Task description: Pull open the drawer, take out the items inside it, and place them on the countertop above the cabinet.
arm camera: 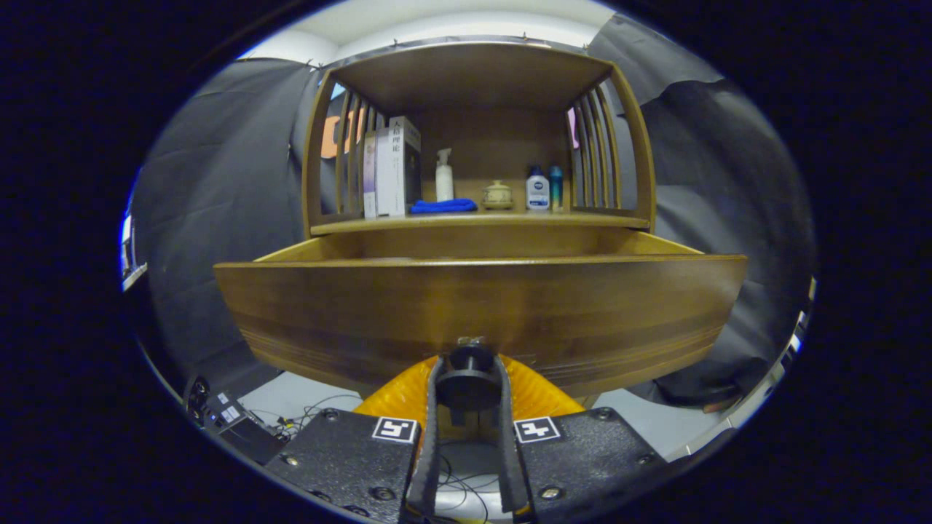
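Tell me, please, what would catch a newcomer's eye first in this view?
The wide wooden drawer front dominates, pulled out from the cabinet, with the gripper closed on its dark round knob, one finger on each side. Above it, the countertop holds books, a white spray bottle, a blue cloth, a small lidded pot and two bottles.
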Action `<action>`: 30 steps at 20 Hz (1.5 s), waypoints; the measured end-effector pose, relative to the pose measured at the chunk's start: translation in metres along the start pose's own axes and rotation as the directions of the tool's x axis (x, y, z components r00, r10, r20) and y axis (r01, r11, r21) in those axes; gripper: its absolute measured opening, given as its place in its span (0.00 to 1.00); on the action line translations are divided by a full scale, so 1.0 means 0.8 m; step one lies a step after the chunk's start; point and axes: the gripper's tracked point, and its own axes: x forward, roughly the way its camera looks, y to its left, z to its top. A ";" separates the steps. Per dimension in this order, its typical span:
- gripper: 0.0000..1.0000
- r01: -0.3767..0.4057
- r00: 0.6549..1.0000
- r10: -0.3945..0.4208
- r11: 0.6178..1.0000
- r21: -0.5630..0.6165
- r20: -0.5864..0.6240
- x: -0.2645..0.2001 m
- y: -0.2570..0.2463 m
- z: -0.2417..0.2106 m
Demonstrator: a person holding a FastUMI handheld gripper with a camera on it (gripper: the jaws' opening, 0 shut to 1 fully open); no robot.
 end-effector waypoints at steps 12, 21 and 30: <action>1.00 0.005 0.982 -0.004 1.000 -0.004 0.190 -0.053 -0.026 0.087; 1.00 -0.025 0.964 0.009 0.998 0.056 0.267 -0.043 -0.047 0.273; 1.00 -0.115 0.992 0.115 0.993 -0.010 -0.050 0.069 0.003 0.315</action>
